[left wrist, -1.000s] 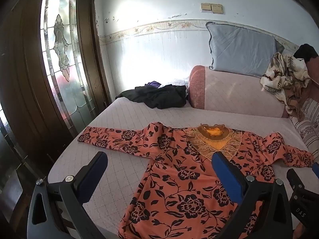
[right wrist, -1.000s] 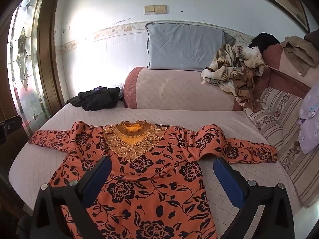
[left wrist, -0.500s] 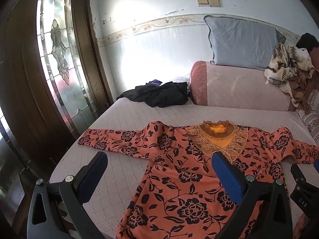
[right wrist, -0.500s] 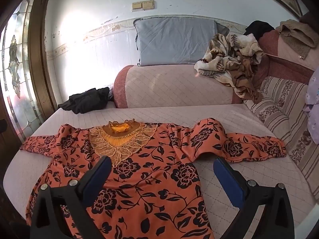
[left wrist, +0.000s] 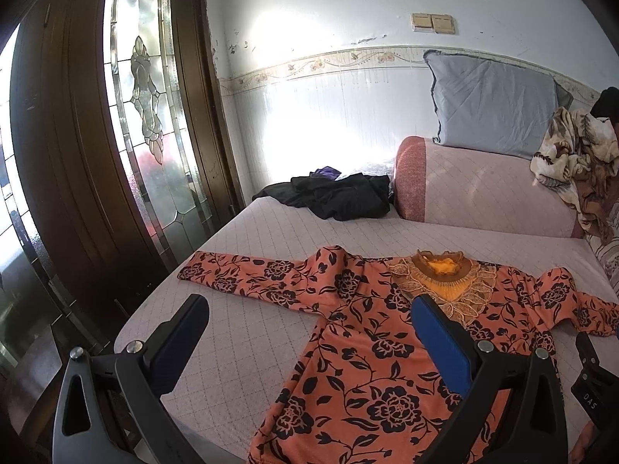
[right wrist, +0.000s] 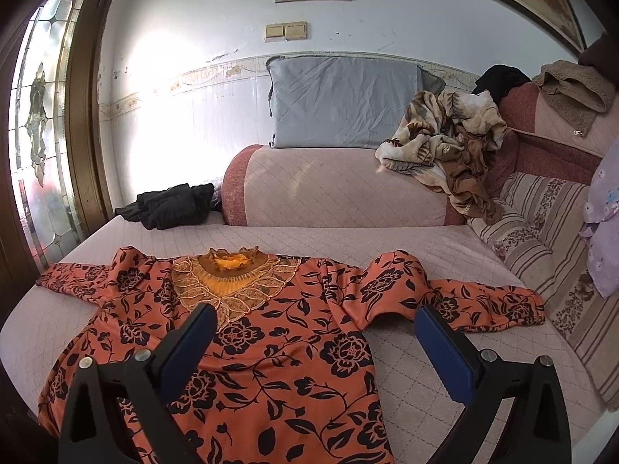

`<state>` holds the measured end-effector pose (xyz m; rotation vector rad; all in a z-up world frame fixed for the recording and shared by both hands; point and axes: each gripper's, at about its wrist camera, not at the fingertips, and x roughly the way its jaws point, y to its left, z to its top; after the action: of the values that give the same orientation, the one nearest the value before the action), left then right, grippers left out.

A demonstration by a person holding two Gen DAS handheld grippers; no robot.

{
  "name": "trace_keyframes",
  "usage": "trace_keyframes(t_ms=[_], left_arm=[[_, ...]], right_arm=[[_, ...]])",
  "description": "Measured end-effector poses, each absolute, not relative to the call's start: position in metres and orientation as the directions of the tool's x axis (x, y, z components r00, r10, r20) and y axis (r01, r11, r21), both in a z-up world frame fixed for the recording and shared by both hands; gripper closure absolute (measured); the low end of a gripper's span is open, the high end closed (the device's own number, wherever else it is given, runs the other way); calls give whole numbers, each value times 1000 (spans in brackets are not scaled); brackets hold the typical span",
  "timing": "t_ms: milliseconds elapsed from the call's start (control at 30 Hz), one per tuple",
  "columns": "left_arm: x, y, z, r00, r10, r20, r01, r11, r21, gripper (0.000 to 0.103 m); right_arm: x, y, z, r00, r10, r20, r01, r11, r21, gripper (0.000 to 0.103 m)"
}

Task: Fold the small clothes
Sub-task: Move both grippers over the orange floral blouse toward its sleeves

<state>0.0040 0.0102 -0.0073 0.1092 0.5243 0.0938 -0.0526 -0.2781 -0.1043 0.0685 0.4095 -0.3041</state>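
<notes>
While both grippers hover above the bed's near edge, the orange floral top [left wrist: 371, 348] [right wrist: 247, 348] lies flat on the quilted, diamond-stitched mattress [left wrist: 247, 332] [right wrist: 433, 247], sleeves spread to 9 and 3 o'clock, lace-trimmed scalloped collar toward 12. Fabric soft, black rose print.

Left gripper [left wrist: 309, 332]: fingers spread wide, holding nothing; blue pads flat, rectangular. Right gripper [right wrist: 313, 336]: fingers likewise wide apart, empty, over the top's body and right underarm.

Crumpled black garment [left wrist: 336, 197] [right wrist: 170, 205] at 11 o'clock. Wrinkled grey pillow [left wrist: 491, 112] [right wrist: 344, 104] stands upright on the padded bolster [right wrist: 340, 189].
</notes>
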Motion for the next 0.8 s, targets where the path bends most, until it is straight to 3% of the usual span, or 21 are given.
trace_keyframes(t_ms=[800], left_arm=[[4, 41, -3, 862, 172, -477, -135, 985, 111, 0]], right_arm=[[-45, -273, -111, 866, -284, -411, 303, 953, -20, 0]])
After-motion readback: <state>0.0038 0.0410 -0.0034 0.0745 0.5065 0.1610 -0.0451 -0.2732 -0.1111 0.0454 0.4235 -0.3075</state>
